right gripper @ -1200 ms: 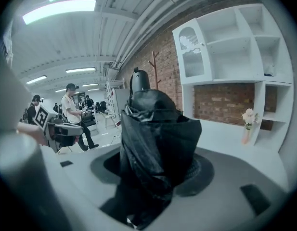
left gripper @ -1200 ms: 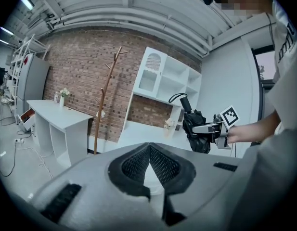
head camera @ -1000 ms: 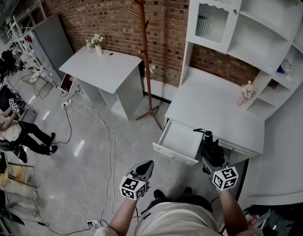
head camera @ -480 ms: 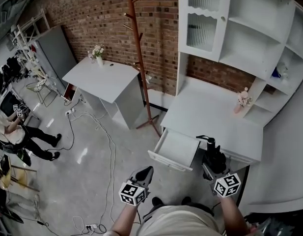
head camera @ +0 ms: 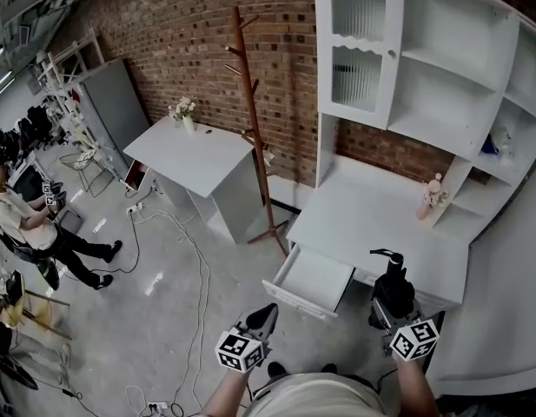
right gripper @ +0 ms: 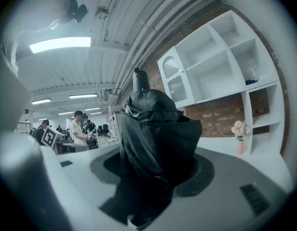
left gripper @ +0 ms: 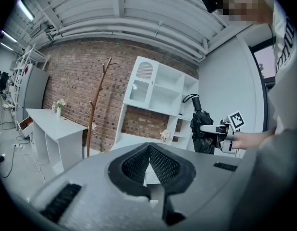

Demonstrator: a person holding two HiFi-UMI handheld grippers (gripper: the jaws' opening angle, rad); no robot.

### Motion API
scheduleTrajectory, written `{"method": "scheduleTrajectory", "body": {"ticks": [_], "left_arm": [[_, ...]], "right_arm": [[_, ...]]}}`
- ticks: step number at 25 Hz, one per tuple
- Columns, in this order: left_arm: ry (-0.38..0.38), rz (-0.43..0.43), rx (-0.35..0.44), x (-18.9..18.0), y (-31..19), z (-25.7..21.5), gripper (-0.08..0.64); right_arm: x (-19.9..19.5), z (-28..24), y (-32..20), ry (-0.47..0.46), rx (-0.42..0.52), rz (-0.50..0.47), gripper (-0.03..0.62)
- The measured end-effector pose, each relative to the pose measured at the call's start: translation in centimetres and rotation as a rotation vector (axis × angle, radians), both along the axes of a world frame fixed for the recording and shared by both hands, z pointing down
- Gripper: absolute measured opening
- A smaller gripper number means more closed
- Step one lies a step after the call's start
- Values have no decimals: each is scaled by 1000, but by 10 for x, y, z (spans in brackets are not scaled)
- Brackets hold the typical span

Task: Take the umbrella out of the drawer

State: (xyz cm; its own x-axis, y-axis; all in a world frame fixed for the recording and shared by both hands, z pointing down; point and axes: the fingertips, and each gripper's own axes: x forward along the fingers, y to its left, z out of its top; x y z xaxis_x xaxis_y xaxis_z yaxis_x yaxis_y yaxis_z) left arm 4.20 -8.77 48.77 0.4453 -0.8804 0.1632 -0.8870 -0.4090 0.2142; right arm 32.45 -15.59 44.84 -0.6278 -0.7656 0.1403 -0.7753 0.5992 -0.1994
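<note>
The umbrella (head camera: 393,287), folded into a crumpled black cloth bundle with a stubby handle on top, stands upright in my right tool (head camera: 392,309), whose jaws clamp the fabric. It is just right of the open, flat white drawer (head camera: 309,278). My left tool (head camera: 264,314) is pinched together, empty.
</note>
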Motion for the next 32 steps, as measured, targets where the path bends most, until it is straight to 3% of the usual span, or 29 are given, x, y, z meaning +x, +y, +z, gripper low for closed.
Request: {"method": "scheduleTrajectory", "body": {"ticks": [15, 32], "left_arm": [[-5, -24, 54, 2, -10, -34, 25], [2, -41, 81, -11, -16, -47, 25]], "right_arm": [[24, -35, -6, -38, 80, 30, 265], [24, -38, -10, -31, 81, 41, 265]]}}
